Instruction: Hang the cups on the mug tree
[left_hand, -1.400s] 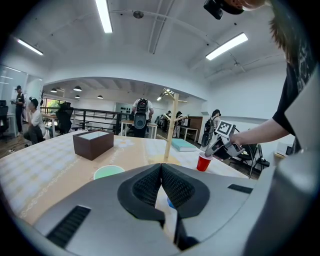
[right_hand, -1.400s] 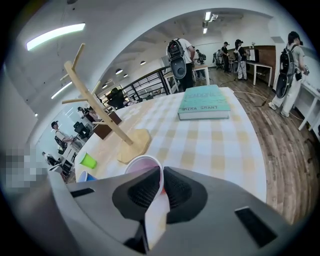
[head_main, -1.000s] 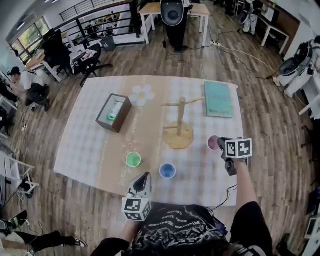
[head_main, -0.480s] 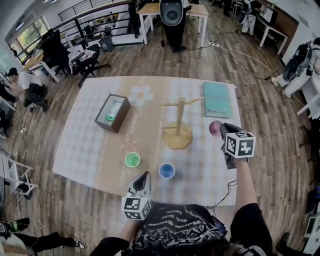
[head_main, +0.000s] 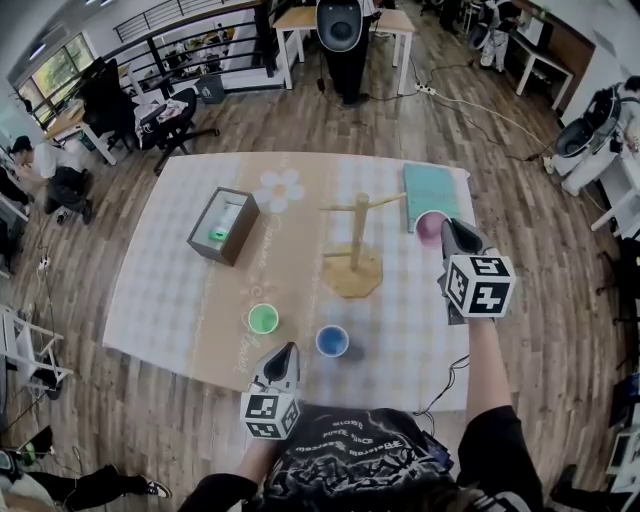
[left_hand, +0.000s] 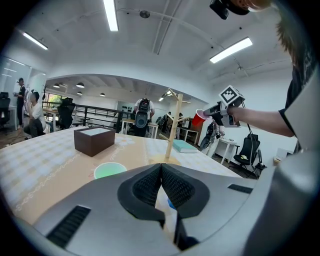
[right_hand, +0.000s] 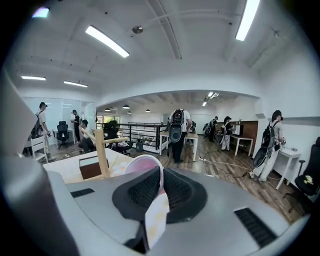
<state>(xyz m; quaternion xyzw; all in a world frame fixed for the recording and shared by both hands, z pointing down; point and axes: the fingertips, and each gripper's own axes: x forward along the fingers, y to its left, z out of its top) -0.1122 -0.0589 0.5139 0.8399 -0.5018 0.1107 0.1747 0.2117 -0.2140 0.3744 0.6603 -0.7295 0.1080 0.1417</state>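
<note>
Left gripper: jaws together, nothing between them, low at the near edge of the table.
Green cup and blue cup: upright, just ahead of it.
Mug tree: one, post upright, pegs bare, upper peg reaching right.
Pink cup: just right of that peg's tip, wall pinched by the right gripper, the nearer one.
Cups: three.

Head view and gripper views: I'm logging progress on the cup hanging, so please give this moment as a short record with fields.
Mug tree: upright on the table, pegs bare
Pink cup: in the air, right of the mug tree
Right gripper: shut on the pink cup at its rim
Left gripper: shut, empty
Green cup: on the table
Blue cup: on the table
</note>
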